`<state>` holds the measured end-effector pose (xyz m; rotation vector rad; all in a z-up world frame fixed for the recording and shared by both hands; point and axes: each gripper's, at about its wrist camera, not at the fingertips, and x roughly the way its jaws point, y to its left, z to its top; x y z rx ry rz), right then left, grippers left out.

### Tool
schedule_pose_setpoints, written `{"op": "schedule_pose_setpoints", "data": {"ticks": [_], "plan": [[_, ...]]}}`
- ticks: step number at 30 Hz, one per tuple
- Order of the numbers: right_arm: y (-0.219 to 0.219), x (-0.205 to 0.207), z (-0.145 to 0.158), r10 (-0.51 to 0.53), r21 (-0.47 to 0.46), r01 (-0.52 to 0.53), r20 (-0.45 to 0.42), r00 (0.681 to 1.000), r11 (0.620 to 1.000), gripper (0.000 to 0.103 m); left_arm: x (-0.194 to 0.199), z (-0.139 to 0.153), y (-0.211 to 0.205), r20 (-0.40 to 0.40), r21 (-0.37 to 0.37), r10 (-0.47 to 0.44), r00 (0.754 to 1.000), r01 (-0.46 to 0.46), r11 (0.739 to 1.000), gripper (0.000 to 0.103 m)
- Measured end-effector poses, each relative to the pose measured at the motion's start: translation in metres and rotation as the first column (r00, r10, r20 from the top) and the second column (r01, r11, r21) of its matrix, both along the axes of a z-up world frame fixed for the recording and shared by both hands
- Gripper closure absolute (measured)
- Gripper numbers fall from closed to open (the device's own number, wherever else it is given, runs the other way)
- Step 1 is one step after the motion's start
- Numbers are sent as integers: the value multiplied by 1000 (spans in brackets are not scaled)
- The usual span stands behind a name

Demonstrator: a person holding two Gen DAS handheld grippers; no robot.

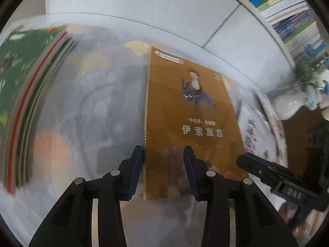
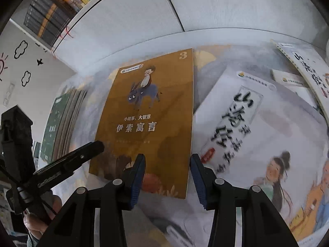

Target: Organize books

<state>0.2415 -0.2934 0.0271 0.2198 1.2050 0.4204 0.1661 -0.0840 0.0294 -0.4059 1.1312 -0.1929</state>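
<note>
A brown book (image 1: 191, 111) with a boy on a donkey lies flat on the glossy table; it also shows in the right wrist view (image 2: 152, 111). My left gripper (image 1: 163, 170) is open, its fingers astride the book's near left corner. My right gripper (image 2: 167, 177) is open, astride the book's near right corner. A pile of green books (image 1: 30, 94) lies at the left, also seen in the right wrist view (image 2: 61, 123). A white picture book (image 2: 253, 135) lies right of the brown one. Whether the fingers touch the book I cannot tell.
A grey cabinet front (image 1: 144, 6) rises behind the table. Shelves of books (image 1: 287, 16) are at the upper right. A white vase with flowers (image 1: 298, 94) stands at the right. More white books (image 2: 304, 74) lie at the far right.
</note>
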Motion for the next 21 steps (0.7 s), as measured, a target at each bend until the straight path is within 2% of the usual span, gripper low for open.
{"op": "schedule_pose_setpoints", "data": {"ticks": [3,6,10,14,17,19,21], "plan": [[-2,-20,11,44,-1,-44,7,999,999,58,-30,4,0,-17,-39,-18,1000,18,999,67],[0,-59,23,107,-37,-106,23,994,994,58,-67,7,0,-48,-78,-51,998,47,996,67],[-13,-126,25,154,-66,-154,0,988,986,58,-130,7,-12,-92,-108,-108,990,98,989,67],[-39,-190,13,139,-99,-143,-45,989,985,58,-192,-6,-35,-154,-157,-170,973,146,977,67],[-60,-229,2,118,-101,-128,-100,988,987,58,-224,-7,-41,-153,-183,-196,969,167,969,67],[-74,-246,-6,97,-80,-109,-144,985,991,58,-234,-8,-44,-158,-197,-200,967,168,966,67],[-84,-253,-10,78,-76,-91,-153,985,993,59,-241,-6,-47,-155,-178,-190,969,162,971,67]]}}
